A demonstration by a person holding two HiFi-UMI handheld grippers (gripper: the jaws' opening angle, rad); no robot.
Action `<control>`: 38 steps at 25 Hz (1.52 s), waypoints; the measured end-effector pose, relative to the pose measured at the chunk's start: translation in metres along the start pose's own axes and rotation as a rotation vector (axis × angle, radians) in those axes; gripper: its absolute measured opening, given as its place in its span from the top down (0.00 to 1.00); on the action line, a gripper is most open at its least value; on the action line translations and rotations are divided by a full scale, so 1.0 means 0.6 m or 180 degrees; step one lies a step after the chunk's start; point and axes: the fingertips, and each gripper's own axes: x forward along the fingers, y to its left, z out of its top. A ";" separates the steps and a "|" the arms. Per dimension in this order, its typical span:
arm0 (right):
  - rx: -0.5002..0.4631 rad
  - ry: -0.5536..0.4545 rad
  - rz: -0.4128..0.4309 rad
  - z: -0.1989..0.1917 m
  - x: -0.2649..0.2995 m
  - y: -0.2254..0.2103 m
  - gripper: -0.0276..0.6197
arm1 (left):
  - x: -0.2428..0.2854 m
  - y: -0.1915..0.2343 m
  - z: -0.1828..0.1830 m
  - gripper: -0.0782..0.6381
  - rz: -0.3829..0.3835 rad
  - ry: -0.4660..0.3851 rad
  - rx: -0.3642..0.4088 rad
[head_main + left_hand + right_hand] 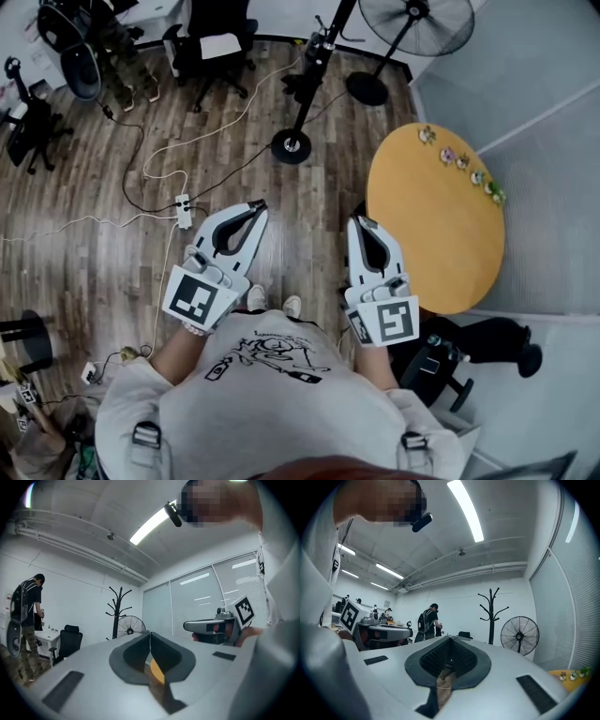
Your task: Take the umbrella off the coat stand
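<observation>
The black coat stand [302, 106] rises from a round base on the wood floor, straight ahead of both grippers. A dark bundle [315, 53] clings to its pole higher up; I cannot tell whether it is the umbrella. In the left gripper view the coat stand [116, 612] shows bare branching hooks, and in the right gripper view the coat stand [491, 615] looks the same. My left gripper [257, 204] is shut and empty, held level at waist height. My right gripper [359, 223] is likewise shut with nothing in it. Both are well short of the stand.
A round orange table [436, 220] with small figurines stands to the right. A pedestal fan [412, 23] is beside the stand. A power strip [184, 211] and cables lie on the floor at the left. Office chairs stand at the back. A person with a backpack [427, 623] stands far off.
</observation>
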 end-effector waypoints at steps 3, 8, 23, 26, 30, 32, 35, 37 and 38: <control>-0.0004 0.0008 -0.0018 -0.003 0.003 0.017 0.93 | -0.020 0.012 -0.001 0.88 0.0019 -0.0006 -0.0011; 0.0009 0.0063 -0.0037 -0.009 0.014 0.039 0.93 | -0.037 0.038 0.001 0.88 0.0055 -0.0011 -0.0026; 0.0040 0.0103 -0.0068 -0.030 0.048 0.023 0.93 | -0.006 0.067 -0.005 0.88 0.0044 -0.0042 -0.0050; 0.0038 0.0082 -0.0105 -0.030 0.058 0.000 0.93 | 0.017 0.067 -0.007 0.88 -0.0002 -0.0045 -0.0092; 0.0056 0.0076 -0.0131 -0.037 0.079 -0.033 0.93 | 0.055 0.073 -0.008 0.88 -0.0050 -0.0036 -0.0101; 0.0062 0.0073 -0.0143 -0.041 0.090 -0.052 0.93 | 0.077 0.078 -0.009 0.88 -0.0065 -0.0020 -0.0082; 0.0079 0.0044 -0.0184 -0.041 0.109 -0.087 0.93 | 0.112 0.089 -0.010 0.88 -0.0080 0.0010 -0.0055; 0.0097 0.0036 -0.0202 -0.041 0.122 -0.109 0.93 | 0.137 0.095 -0.012 0.88 -0.0096 0.0044 -0.0060; 0.0100 0.0038 -0.0205 -0.041 0.128 -0.119 0.93 | 0.149 0.098 -0.012 0.88 -0.0106 0.0053 -0.0059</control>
